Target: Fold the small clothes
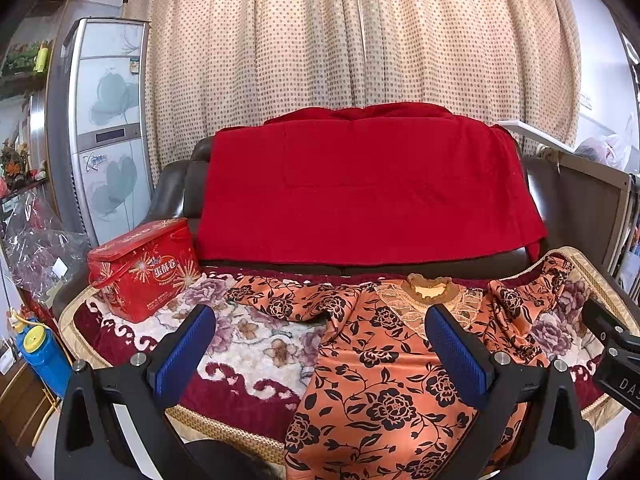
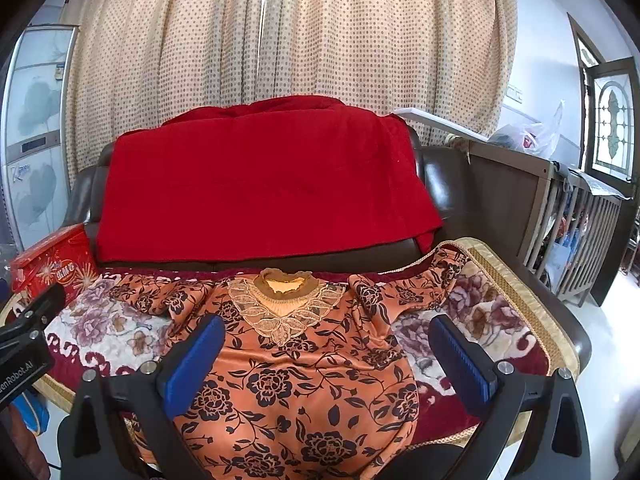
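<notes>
An orange top with black flowers and a lace collar (image 1: 384, 364) lies spread flat, front up, on a floral blanket (image 1: 248, 344) over a sofa seat, sleeves out to both sides. It also shows in the right wrist view (image 2: 304, 376). My left gripper (image 1: 320, 320) is open and empty above the top's left side and hem. My right gripper (image 2: 328, 328) is open and empty above the top's chest and hem. The right gripper's body shows at the right edge of the left wrist view (image 1: 612, 356).
A red tin box (image 1: 140, 268) stands on the blanket at the left. A red cloth (image 1: 368, 188) drapes over the dark sofa back. A tall air conditioner (image 1: 104, 128) stands at the left, a wooden crib (image 2: 576, 224) at the right, curtains behind.
</notes>
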A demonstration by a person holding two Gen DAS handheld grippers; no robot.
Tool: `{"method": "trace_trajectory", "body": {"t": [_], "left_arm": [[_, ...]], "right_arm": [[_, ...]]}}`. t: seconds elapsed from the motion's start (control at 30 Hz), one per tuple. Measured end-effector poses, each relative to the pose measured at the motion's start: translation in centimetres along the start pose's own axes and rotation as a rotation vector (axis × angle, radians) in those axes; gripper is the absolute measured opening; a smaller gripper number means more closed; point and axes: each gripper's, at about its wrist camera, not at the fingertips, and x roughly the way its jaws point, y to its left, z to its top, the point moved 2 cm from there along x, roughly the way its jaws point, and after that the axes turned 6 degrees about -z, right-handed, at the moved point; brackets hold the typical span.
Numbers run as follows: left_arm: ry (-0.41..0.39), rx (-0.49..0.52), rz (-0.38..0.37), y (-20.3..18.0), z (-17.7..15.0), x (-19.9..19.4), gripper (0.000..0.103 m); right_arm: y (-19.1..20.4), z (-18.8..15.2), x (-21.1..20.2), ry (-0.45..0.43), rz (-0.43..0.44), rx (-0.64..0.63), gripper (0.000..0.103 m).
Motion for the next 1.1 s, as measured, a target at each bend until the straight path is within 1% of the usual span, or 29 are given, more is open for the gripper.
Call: {"method": "trace_trajectory", "body": {"t": [0.03,0.07,0.2,0.33,0.47,0.53,0.73,0.87,1.1], "left_arm": [[0.0,0.001,0.0,0.0,0.0,0.0,0.103],[0.0,0.003,0.001,-0.1,0.0,0.0,0.103],[0.001,0.011,0.002,-0.4,0.1,0.2,0.103],[0.005,0.021,0.006,-0.6,0.2,1.1,0.103],[0.026,0.031,0.011,-1.0,0.2,3.2,0.103],[0.039,0.039,0.02,-1.3,0.1,4.8,0.103],[0.097,0.066,0.041,-2.4,-0.3,11.0,0.103],[0.132,0.057,0.049,-2.9,-0.3,15.1,0.103],[0.157,0.036,0.048,-3.3,0.1,20.9,0.103]], "right_arm": [[0.0,0.0,-0.1,-0.001,-0.001,0.0,0.103],[-0.1,0.0,-0.1,0.026,0.0,-0.006,0.103],[-0.3,-0.1,0.1,0.043,0.004,-0.006,0.103],[-0.3,-0.3,0.8,0.043,0.004,-0.003,0.103],[-0.3,-0.5,2.5,0.06,-0.005,-0.006,0.103],[-0.3,-0.7,3.6,0.065,-0.011,-0.007,0.103],[-0.8,-1.5,9.6,0.138,-0.048,0.001,0.103],[-1.2,-1.7,13.9,0.195,-0.066,0.018,0.103],[-1.0,-1.1,20.4,0.248,-0.083,0.035,0.103]]}}
